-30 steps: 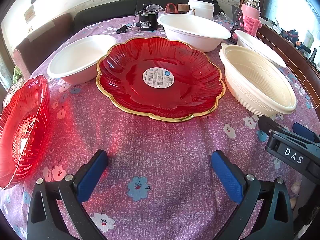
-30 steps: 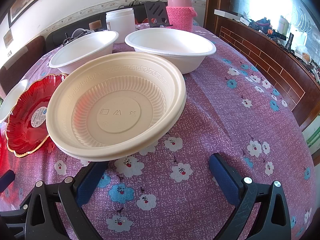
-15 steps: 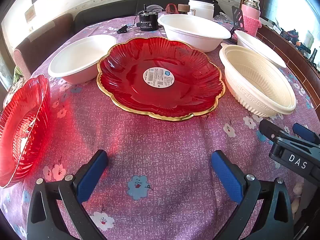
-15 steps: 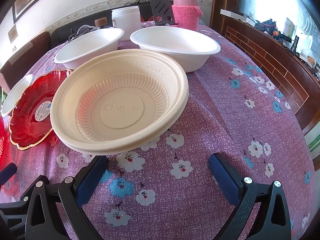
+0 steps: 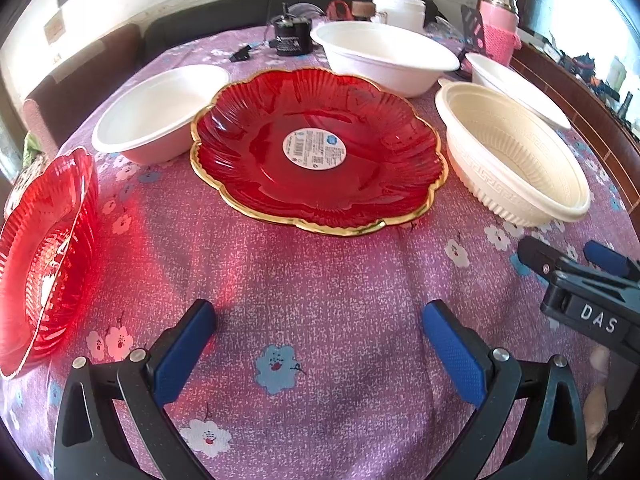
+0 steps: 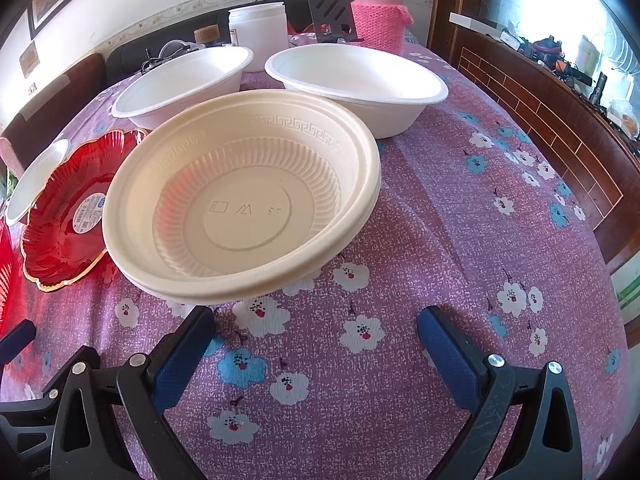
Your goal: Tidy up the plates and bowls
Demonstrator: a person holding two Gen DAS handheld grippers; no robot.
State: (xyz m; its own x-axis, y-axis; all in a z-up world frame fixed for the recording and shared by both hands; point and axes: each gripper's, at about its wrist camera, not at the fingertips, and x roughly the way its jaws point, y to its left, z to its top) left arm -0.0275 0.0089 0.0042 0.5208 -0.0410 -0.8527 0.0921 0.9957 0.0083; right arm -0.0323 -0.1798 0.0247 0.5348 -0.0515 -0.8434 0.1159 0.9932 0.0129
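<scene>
A red gold-rimmed plate (image 5: 316, 148) lies mid-table, also in the right wrist view (image 6: 68, 216). A second red plate (image 5: 44, 256) sits at the left edge. A cream ribbed bowl (image 5: 516, 160) stands right of the plate; it fills the right wrist view (image 6: 240, 200). Three white bowls stand around: left (image 5: 160, 112), back (image 5: 380, 54), far right (image 5: 516, 88). My left gripper (image 5: 320, 332) is open and empty, short of the plate. My right gripper (image 6: 316, 340) is open and empty, just before the cream bowl, and shows in the left view (image 5: 580, 280).
A purple flowered cloth (image 6: 460, 220) covers the table. At the back stand a pink-sleeved flask (image 6: 380, 4), a white jar (image 6: 258, 28), a black phone stand (image 6: 332, 16) and a black device with cables (image 5: 292, 34). A wooden ledge (image 6: 560, 120) runs along the right.
The right gripper has drawn back and lowered a little from the cream bowl. The left gripper has barely moved. Both stay open.
</scene>
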